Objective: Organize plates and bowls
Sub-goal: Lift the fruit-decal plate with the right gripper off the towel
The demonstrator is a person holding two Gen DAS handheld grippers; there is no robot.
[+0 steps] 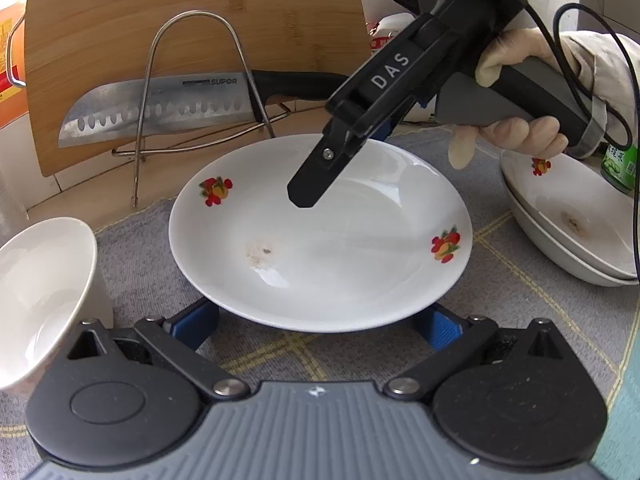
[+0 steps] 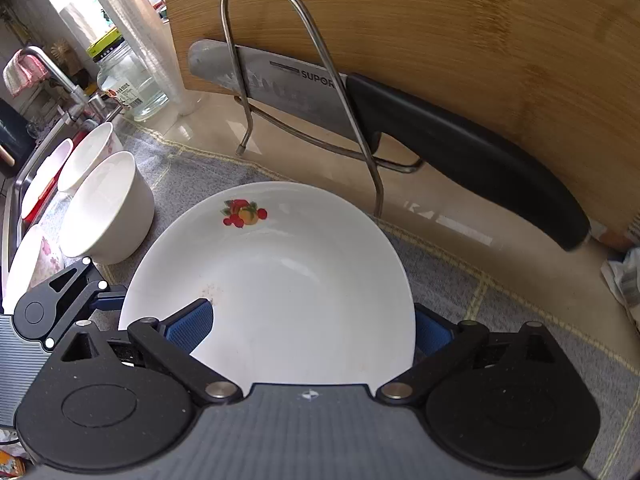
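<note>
My right claw (image 2: 312, 328): spread wide, one blue pad (image 2: 191, 326) over the plate's inner face, the other outside its rim; whether either pad presses the china, I cannot tell.

My left claw (image 1: 320, 322): also wide, both pads low at the plate's near edge, partly under the rim; contact not clear.

Plate (image 1: 320, 236): white, deep, fruit prints on the rim, a brownish smear inside. It sits on a grey checked cloth (image 1: 152, 248) between my two claws, with the right claw reaching in over its far side.

Bowl (image 1: 44, 292): white, just left of the plate, on the same cloth. From the right wrist camera, more bowls (image 2: 90, 156) stand beyond it, further from the plate.

Stacked plates (image 1: 572, 232): same fruit print, right of the plate, under my gloved right hand (image 1: 516, 132).

Wire rack (image 1: 192, 92): behind the plate, on the counter, holding a knife (image 1: 160, 110) with a black handle.

Cutting board (image 1: 192, 20): wooden, upright behind the rack.

Glass jar (image 2: 130, 80): far behind the plate, to the board's left.
</note>
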